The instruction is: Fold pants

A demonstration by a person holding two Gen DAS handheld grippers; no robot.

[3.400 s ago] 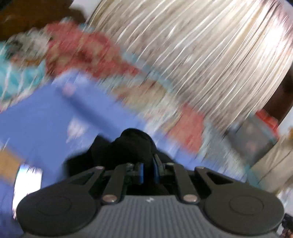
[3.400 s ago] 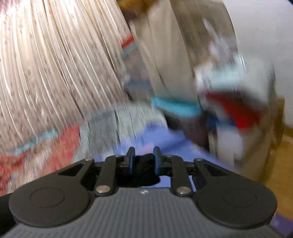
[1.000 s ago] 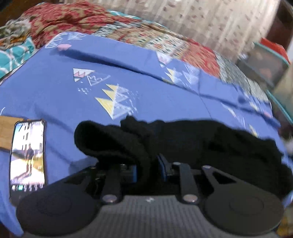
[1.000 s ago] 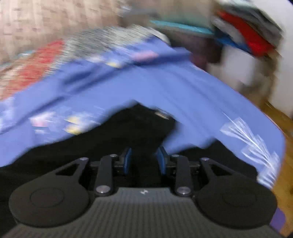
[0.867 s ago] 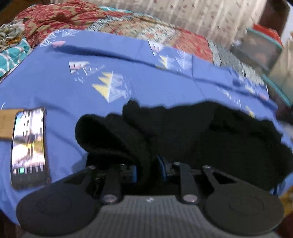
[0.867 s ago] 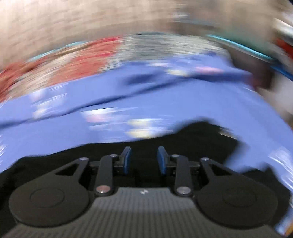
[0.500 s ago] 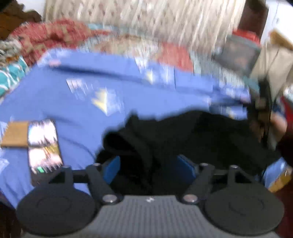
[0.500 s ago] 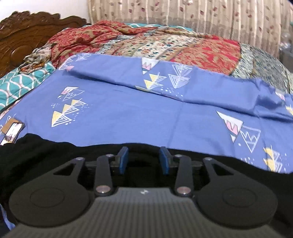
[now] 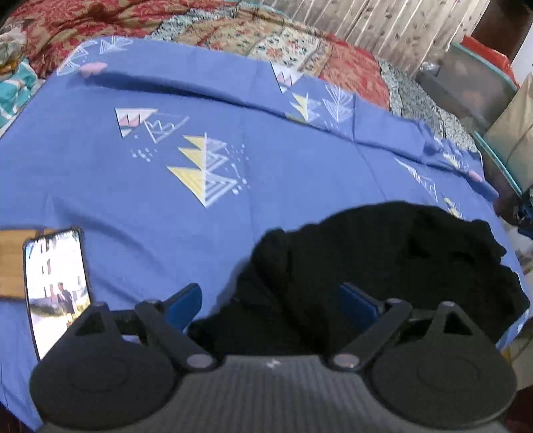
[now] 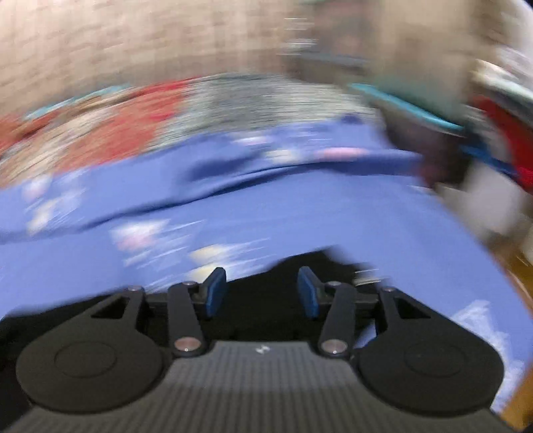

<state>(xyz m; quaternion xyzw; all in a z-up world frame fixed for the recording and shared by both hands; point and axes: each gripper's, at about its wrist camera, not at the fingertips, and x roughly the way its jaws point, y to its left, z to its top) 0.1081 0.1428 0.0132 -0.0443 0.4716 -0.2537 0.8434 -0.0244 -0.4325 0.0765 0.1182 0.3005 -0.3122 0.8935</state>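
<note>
The black pants (image 9: 383, 263) lie in a loose bunched heap on the blue bedsheet (image 9: 216, 146), near its front right edge. My left gripper (image 9: 271, 301) is open, its blue pads spread wide just above the near left part of the heap, holding nothing. In the blurred right wrist view, my right gripper (image 10: 261, 293) is open over the black pants (image 10: 263, 309), with the blue sheet (image 10: 299, 216) beyond; nothing shows between its pads.
A lit smartphone (image 9: 56, 286) lies on the sheet at the left, beside a brown card (image 9: 13, 263). A red patterned quilt (image 9: 200, 36) and curtain (image 9: 399, 30) lie behind. Storage boxes (image 9: 466, 86) stand at the right, past the bed edge.
Both grippers held the pants up, then laid them on the sheet. My left gripper opened and let go of the cloth. My right gripper opened wider and swung to the right.
</note>
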